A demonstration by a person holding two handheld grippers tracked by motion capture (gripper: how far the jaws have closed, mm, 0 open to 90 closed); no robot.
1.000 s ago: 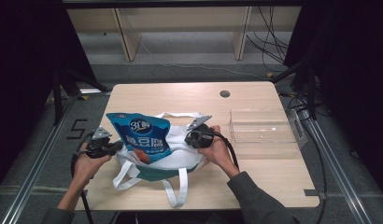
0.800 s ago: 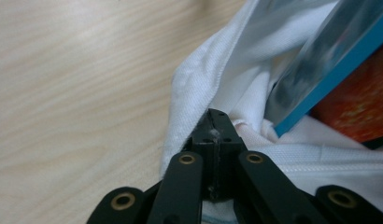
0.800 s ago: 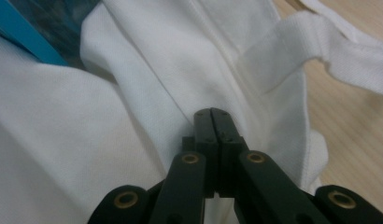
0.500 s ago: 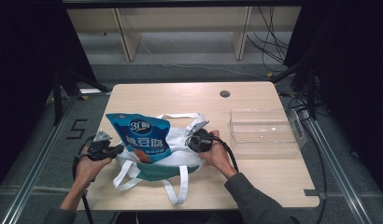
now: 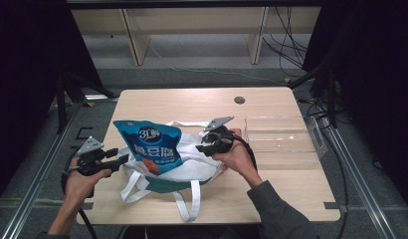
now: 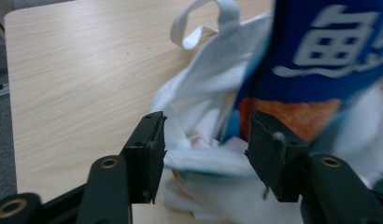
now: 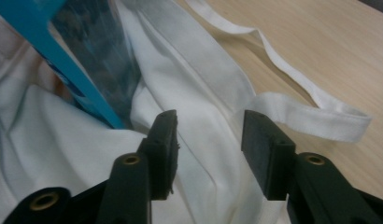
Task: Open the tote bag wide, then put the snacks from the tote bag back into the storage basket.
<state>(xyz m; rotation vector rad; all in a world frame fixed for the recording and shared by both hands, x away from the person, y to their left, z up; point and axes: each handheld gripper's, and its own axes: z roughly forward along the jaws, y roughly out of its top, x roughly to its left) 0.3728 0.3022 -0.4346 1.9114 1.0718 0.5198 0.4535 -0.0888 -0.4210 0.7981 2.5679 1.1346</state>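
A white tote bag (image 5: 194, 167) with a teal base lies on the wooden table (image 5: 192, 102). A blue snack pouch (image 5: 150, 144) stands in its mouth. My left gripper (image 5: 120, 159) is off the bag's left edge, level, pointing at it. Its jaws have just been opening. In the left gripper view it (image 6: 206, 156) stands open, with bag cloth (image 6: 203, 161) loose in the gap and the pouch (image 6: 320, 51) behind. My right gripper (image 5: 202, 148) hovers at the bag's right rim. Its jaws have just been opening too; it (image 7: 208, 149) is open over white cloth (image 7: 199, 93), with nothing pressed.
A clear plastic box (image 5: 279, 137) sits on the table to the right of my right hand. The bag's white handles (image 5: 189, 204) trail toward the front edge. A round cable hole (image 5: 239, 99) is at the back. Dark shelving stands beyond.
Both grippers have let go of the bag's rim and now stand open. My left hand has drawn back to the left, off the bag. My right hand has lifted a little.
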